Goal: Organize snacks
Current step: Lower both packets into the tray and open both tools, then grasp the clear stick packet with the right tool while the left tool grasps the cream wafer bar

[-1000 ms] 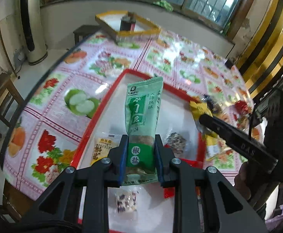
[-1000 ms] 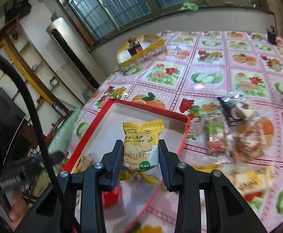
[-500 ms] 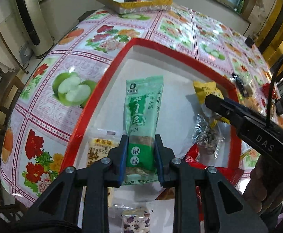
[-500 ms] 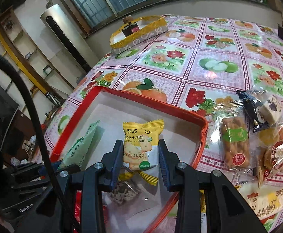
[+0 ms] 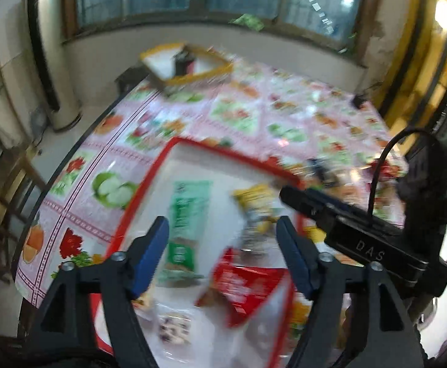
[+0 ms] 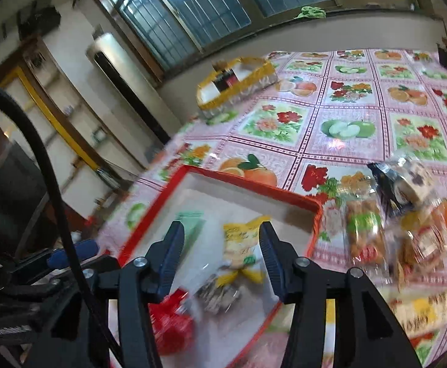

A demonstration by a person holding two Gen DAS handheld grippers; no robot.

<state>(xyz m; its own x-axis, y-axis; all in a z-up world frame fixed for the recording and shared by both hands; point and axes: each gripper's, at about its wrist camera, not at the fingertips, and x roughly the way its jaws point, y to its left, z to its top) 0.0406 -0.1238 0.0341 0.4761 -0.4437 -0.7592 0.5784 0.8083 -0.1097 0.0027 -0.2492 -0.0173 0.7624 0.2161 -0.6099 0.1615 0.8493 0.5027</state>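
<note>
A red-rimmed tray [image 5: 143,196] [image 6: 248,184] lies on the flowered tablecloth. In it lie a green snack packet [image 5: 183,224] [image 6: 192,224], a yellow cracker packet [image 5: 254,202] [image 6: 238,245], a red packet [image 5: 245,285] [image 6: 171,322] and several small sweets. My left gripper [image 5: 222,245] is open and empty above the tray, the green packet under its left finger. My right gripper [image 6: 220,251] is open and empty above the yellow packet; its body shows in the left wrist view [image 5: 361,239].
Several wrapped snacks [image 6: 407,214] lie loose on the table right of the tray. A yellow box [image 5: 186,64] [image 6: 235,82] stands at the far table edge near the wall. The table's left edge [image 5: 70,165] drops to chairs and floor.
Both grippers have opened and let go: the green packet and the yellow packet now lie in the tray. Both grippers have lifted and pulled back; the views are blurred by motion.
</note>
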